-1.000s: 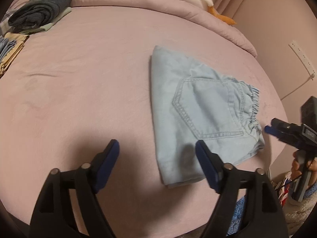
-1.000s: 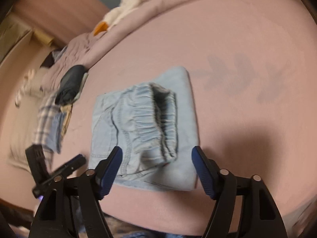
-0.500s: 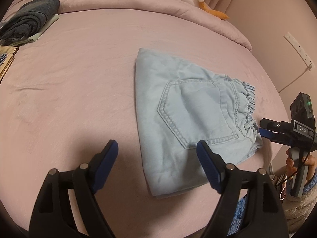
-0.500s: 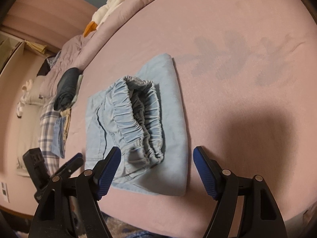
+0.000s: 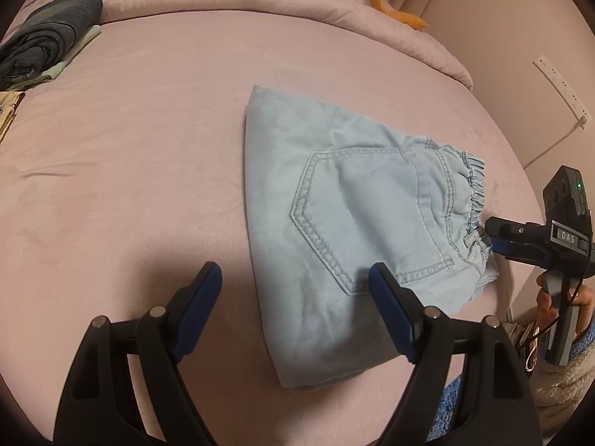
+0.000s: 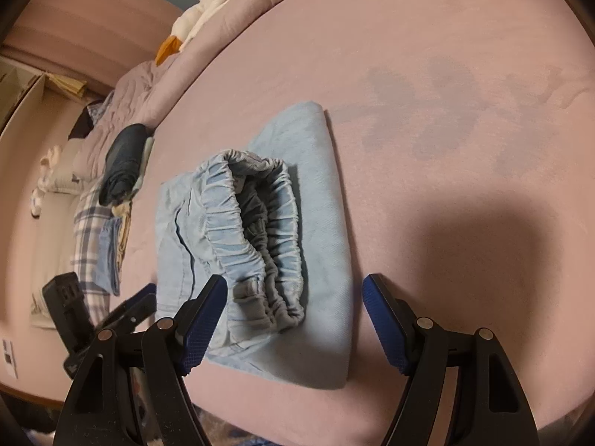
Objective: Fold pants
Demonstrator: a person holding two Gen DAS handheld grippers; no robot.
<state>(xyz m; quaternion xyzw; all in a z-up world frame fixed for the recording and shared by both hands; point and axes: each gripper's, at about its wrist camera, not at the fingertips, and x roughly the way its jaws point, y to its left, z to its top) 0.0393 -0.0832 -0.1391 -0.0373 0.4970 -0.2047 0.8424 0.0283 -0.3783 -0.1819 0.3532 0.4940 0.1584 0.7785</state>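
**Operator:** On the pink bed (image 5: 148, 156), near its edge, lie the pants (image 5: 334, 230), a compact light-blue denim stack with the back pocket (image 5: 368, 219) facing up. Why there?

**Technician:** Probably because that edge is within reach of both tools. The elastic waistband (image 6: 256, 241) sits on top at the end nearest the right hand-held gripper (image 6: 293, 319), so the bulkiest part is exposed and easy to check.

**Operator:** State of the right tool?

**Technician:** Jaws apart, holding nothing. In its own view the left pad overlaps the lower waistband corner; whether it touches the cloth cannot be told. In the left wrist view its tips appear right at the waistband edge.

**Operator:** And the left hand-held gripper (image 5: 297, 308)?

**Technician:** Jaws also apart and empty. It straddles the near long edge of the stack: one pad over bare bedding, the other over the denim.

**Operator:** Assessment of progress?

**Technician:** Folding appears essentially complete; the layers are stacked and the edges roughly aligned. The waistband stands raised and gapes open, so a light press or tuck may be warranted. Both tools being unloaded suits inspection or a final adjustment.

**Operator:** Other items?

**Technician:** A dark folded garment (image 5: 44, 44) and a plaid pile (image 6: 93, 230) lie well apart at the far side, likely finished pieces kept away from the working area.
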